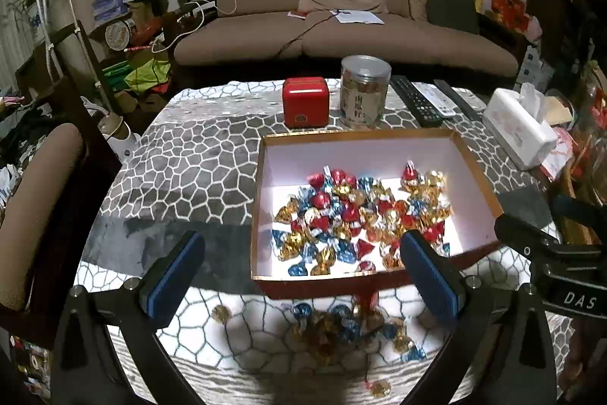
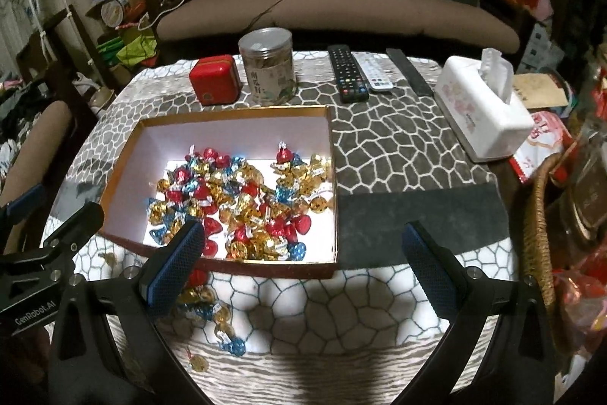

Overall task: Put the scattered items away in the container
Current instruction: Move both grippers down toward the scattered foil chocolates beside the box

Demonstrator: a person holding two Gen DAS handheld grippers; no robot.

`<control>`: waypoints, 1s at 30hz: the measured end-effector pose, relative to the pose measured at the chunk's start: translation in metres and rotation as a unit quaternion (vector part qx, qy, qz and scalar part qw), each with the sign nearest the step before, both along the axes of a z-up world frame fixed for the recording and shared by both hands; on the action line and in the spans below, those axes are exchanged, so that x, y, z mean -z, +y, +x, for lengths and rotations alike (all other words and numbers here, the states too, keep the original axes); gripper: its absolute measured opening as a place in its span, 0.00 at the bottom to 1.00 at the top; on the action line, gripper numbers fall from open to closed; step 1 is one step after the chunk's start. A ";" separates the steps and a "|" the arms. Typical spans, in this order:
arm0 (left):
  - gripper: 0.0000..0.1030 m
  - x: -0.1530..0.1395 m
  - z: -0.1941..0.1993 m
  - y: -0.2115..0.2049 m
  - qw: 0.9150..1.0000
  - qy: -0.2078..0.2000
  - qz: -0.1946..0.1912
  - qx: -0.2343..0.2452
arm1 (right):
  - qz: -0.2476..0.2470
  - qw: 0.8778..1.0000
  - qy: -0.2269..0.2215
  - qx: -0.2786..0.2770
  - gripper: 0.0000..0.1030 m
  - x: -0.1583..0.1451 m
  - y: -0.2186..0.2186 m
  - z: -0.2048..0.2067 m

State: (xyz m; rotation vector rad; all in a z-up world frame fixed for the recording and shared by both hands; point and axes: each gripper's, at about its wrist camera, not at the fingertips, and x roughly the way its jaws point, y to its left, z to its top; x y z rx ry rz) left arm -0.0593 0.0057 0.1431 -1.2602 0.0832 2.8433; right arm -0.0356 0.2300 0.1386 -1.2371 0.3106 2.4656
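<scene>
Left tool: blue-padded fingers spread wide apart with nothing between them; held above the near edge of the desk, facing the box; its body also shows at the left edge of the right wrist view.
Right tool: fingers likewise wide apart and gripping nothing; held just to the right of the left tool.
Box: open rectangular container, red outside, gold rim, white inside; it rests on the desk, its near wall just beyond the loose pile.
Candies in box: many foil-wrapped pieces in red, gold and blue, heaped over the floor of the box, mostly toward its near half.
Scattered candies: a loose cluster of the same wrapped pieces on the desk, just outside the near wall of the box; in the right wrist view the cluster lies partly behind the left finger of the right tool; one gold piece lies apart, nearest the camera.
Desk: covered with a grey cloth in a white cobble pattern.
Behind the box: red cube tin; clear jar beside it; remote controls; white tissue box at the far right.
Background: brown sofa.
</scene>
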 end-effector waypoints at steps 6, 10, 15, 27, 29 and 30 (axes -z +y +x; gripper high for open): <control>1.00 0.015 0.032 -0.006 1.000 -0.008 0.003 0.020 | -0.007 1.000 0.008 -0.014 1.00 0.007 -0.011 0.023; 1.00 0.038 0.065 -0.017 0.999 -0.024 0.010 0.035 | -0.017 0.999 0.027 -0.023 1.00 0.014 -0.015 0.052; 1.00 0.069 0.101 -0.026 0.997 -0.038 0.048 0.055 | -0.045 0.998 0.046 -0.029 1.00 0.036 -0.017 0.088; 1.00 0.100 0.132 -0.007 0.983 -0.014 0.105 0.153 | 0.012 0.994 0.010 -0.106 0.58 0.094 -0.063 0.086; 0.98 0.105 0.128 -0.002 0.979 -0.023 0.124 0.162 | 0.019 0.992 -0.001 -0.122 0.53 0.104 -0.066 0.079; 0.93 0.107 0.126 0.000 0.977 -0.026 0.133 0.166 | 0.016 0.991 -0.003 -0.129 0.52 0.107 -0.067 0.076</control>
